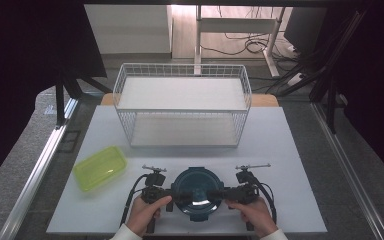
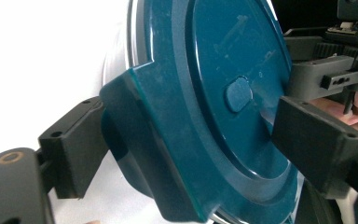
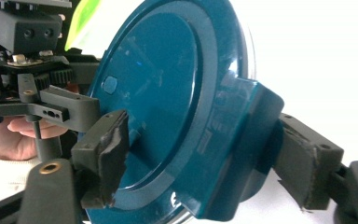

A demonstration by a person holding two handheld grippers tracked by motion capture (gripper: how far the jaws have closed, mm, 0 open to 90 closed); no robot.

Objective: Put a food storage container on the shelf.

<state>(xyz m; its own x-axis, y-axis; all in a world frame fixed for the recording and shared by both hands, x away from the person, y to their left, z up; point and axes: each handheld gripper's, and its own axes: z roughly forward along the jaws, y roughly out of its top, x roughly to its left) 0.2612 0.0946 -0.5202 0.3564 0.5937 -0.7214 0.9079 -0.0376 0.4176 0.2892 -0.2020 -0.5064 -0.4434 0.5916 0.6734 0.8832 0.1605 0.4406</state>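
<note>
**Two grips on a lidded round container**

A dark teal round container (image 1: 197, 194) sits at the near edge of the white tabletop (image 1: 290, 150), right in front of the person. The left hand-held gripper (image 1: 172, 194) comes at it from one side, the right hand-held gripper (image 1: 223, 194) from the other. In each gripper view, one jaw lies over the lid (image 2: 223, 84) and the other beneath a side latch flap (image 2: 154, 140), so each looks pinched on a flap at the rim; whether the pads press hard I cannot tell.

The lid looks like hard, smooth plastic, stiff and likely a bit slippery. A clear rim peeks beneath it, perhaps glass, so I would guess some weight and handle it gently. The flaps seem the sensible hold, though they may hinge and give under load.

Farther back stands a white wire basket (image 1: 182, 104); a yellow-green tub (image 1: 100, 168) lies to the left.
</note>
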